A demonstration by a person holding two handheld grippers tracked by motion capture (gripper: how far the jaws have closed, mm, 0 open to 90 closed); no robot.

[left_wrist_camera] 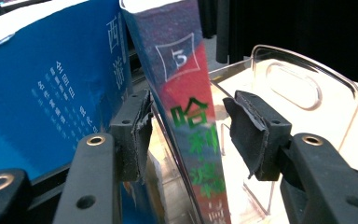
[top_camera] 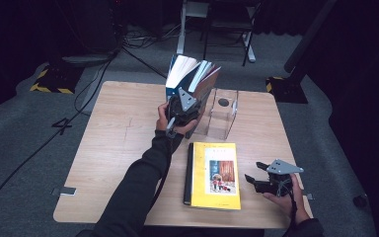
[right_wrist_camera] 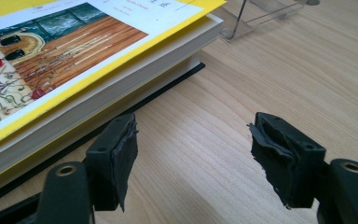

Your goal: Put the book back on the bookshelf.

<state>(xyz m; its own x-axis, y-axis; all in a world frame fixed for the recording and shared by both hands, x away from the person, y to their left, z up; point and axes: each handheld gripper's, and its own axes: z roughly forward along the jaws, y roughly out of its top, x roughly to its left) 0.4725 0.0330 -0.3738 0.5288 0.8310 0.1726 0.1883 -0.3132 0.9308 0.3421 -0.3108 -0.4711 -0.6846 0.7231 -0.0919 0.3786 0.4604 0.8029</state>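
Two books stand upright at the table's far middle: a blue one point(top_camera: 176, 74) point(left_wrist_camera: 51, 93) and a purple-red one point(top_camera: 208, 81) point(left_wrist_camera: 191, 107) that leans against it. They rest at a clear plastic stand point(top_camera: 222, 113) point(left_wrist_camera: 307, 88). My left gripper point(top_camera: 182, 106) point(left_wrist_camera: 186, 135) is open, its pads on either side of the purple-red spine with small gaps. A yellow-covered book point(top_camera: 216, 175) point(right_wrist_camera: 74, 60) lies flat on a black-covered one point(top_camera: 188, 173) point(right_wrist_camera: 168, 88). My right gripper point(top_camera: 255, 174) point(right_wrist_camera: 191, 154) hovers open over bare wood, just right of that stack.
The wooden table point(top_camera: 123, 143) has free room on its left half and near the right edge. A small metal bracket point(top_camera: 68, 190) sticks out at the left front edge. Cables point(top_camera: 39, 148), stand bases and chair legs point(top_camera: 227, 39) are on the grey floor beyond.
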